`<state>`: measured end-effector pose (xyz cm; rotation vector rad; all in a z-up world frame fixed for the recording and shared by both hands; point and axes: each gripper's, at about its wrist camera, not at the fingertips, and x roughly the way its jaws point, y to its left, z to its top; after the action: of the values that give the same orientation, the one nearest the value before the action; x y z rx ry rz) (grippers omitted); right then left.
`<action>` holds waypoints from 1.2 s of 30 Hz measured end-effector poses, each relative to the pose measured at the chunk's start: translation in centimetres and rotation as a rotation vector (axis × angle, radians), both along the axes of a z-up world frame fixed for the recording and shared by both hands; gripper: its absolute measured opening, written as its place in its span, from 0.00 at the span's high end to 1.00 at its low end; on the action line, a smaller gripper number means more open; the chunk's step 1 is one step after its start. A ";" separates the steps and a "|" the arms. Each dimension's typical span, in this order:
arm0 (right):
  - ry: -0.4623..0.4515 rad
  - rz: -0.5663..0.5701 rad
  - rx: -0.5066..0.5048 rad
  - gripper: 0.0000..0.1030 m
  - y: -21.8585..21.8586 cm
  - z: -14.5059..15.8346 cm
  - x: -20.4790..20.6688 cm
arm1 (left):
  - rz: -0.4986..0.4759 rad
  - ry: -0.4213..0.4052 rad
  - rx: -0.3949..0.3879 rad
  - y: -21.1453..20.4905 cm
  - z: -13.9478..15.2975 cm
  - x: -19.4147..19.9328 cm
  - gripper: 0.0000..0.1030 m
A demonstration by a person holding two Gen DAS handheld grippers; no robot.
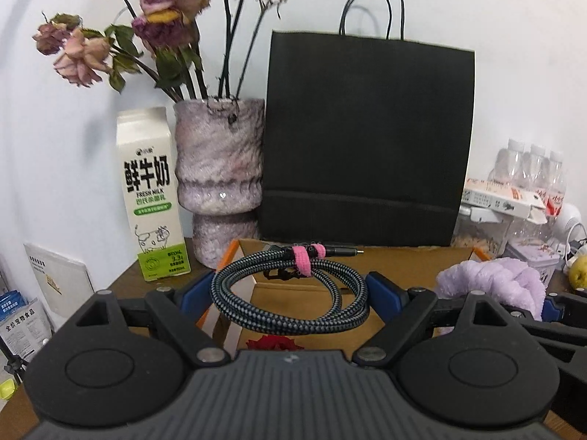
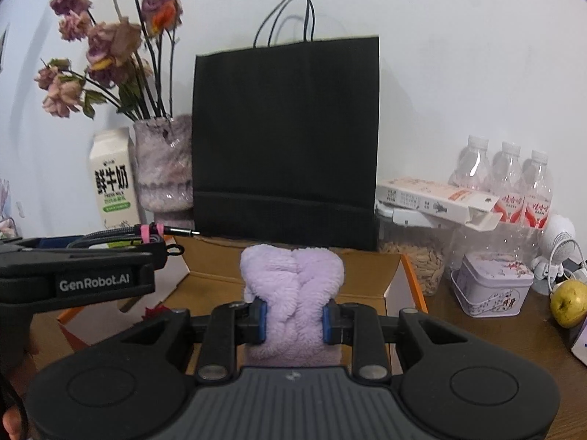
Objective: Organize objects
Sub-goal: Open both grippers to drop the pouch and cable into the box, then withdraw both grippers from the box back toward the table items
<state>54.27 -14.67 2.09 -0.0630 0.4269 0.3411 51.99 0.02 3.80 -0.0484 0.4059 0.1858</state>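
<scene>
We see the open cardboard box (image 2: 367, 275) in front of the black paper bag (image 2: 286, 139). Above it, the right gripper (image 2: 295, 321) clamps the purple plush headband (image 2: 293, 278). The left gripper (image 1: 290, 293), jaws wide, holds the coiled braided cable (image 1: 290, 289).

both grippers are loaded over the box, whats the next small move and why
Probably lower both a little further, then let go. The left gripper holds the coiled cable and the right gripper pinches the purple plush headband, both above the open cardboard box, not yet resting inside it.
</scene>
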 end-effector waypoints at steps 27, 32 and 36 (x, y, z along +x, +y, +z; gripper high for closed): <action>-0.008 -0.026 -0.041 0.00 0.2 0.4 -0.7 | 0.008 -0.022 -0.067 0.6 0.9 -1.2 0.00; -0.031 -0.013 -0.046 0.00 0.3 1.2 -1.9 | 0.016 -0.044 -0.069 0.8 1.8 -2.5 0.00; -0.058 -0.002 -0.037 0.00 0.3 2.1 -3.0 | 0.023 -0.071 -0.077 1.2 2.6 -3.9 0.00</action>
<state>51.29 -14.42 4.17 -0.1087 0.3763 0.3287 48.07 1.21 6.36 -0.1351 0.3421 0.1902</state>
